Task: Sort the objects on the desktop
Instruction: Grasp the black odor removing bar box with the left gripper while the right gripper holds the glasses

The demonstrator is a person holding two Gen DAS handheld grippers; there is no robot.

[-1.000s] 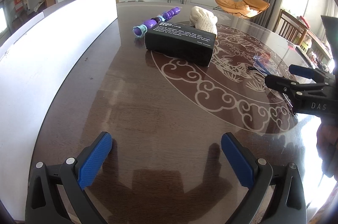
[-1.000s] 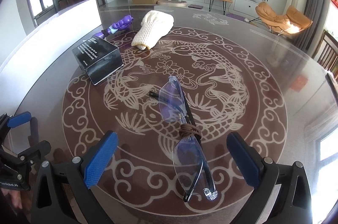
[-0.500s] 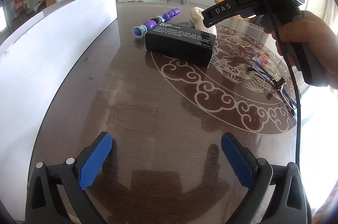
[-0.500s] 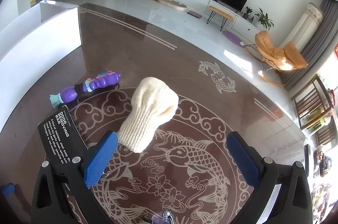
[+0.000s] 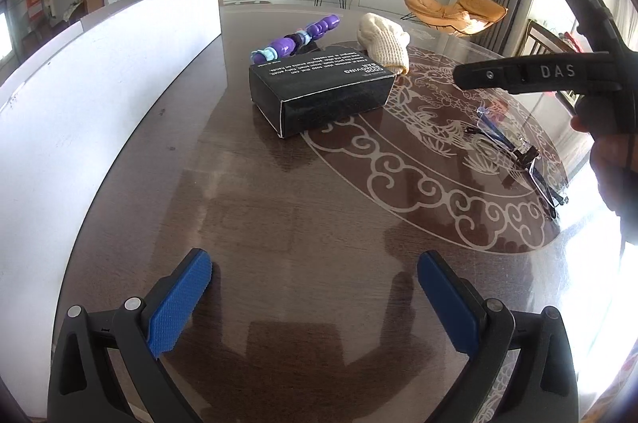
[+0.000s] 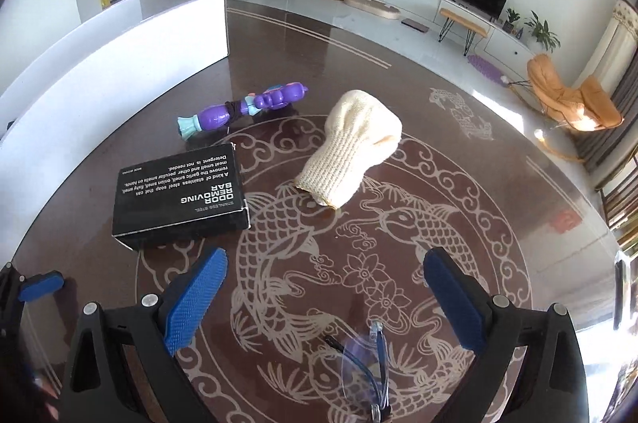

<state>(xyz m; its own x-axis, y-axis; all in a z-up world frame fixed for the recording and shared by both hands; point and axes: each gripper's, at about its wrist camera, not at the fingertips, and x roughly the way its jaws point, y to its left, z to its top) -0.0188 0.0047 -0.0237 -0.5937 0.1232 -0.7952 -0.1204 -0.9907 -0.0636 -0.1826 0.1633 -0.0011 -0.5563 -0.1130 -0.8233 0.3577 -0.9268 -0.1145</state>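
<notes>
Both tongs spread wide and empty over the patterned worktop (image 6: 498, 183).

Nearest our right tongs (image 6: 325, 297), we see the glasses (image 6: 365, 367) lying under them; ahead to the left sits the black box (image 6: 179, 195), straight ahead the cream glove (image 6: 353, 152), beyond them the purple toy (image 6: 243, 106). Our left tongs (image 5: 315, 297) hover above bare worktop, the white wall (image 5: 99, 96) on their left.

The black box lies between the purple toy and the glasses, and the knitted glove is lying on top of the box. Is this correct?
Not quite. The right wrist view shows the knitted glove lying on the table beside the black box, apart from it, not on top. The purple toy and the glasses are as you say.
</notes>
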